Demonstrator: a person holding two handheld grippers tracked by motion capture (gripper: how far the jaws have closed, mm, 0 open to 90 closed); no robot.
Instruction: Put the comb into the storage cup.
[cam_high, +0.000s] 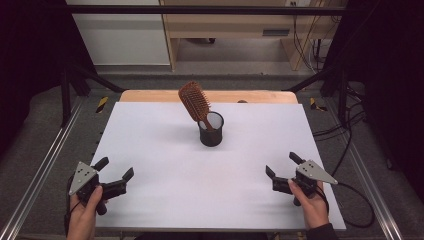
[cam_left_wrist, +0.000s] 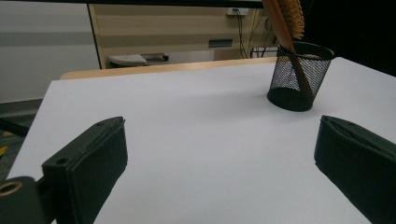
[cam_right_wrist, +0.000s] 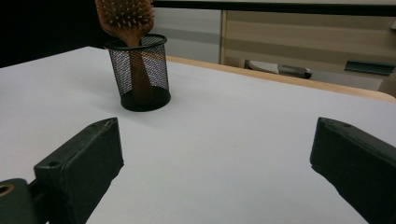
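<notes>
1. Nearest the high camera, two hands hold the grippers low over the near edge of the white table (cam_high: 150, 140): the left gripper (cam_high: 116, 175) at about 7 o'clock, the right gripper (cam_high: 281, 165) at about 5 o'clock.
2. Both have their jaws spread wide with nothing between them; each gripper view looks out between its own parted jaws at bare tabletop.
3. A wooden hairbrush (cam_high: 195, 102) stands handle-down in a black mesh cup (cam_high: 211, 131) just beyond the table's centre, toward 12 o'clock. Its bristled head leans out over the rim toward 11 o'clock.
4. Cup and brush are well apart from both grippers.
5. Judged from this layout, either the brush is already stowed and the hands are resting, or a pick-up has not yet begun; nothing is gripped, so any handling of the brush is left to do.
</notes>
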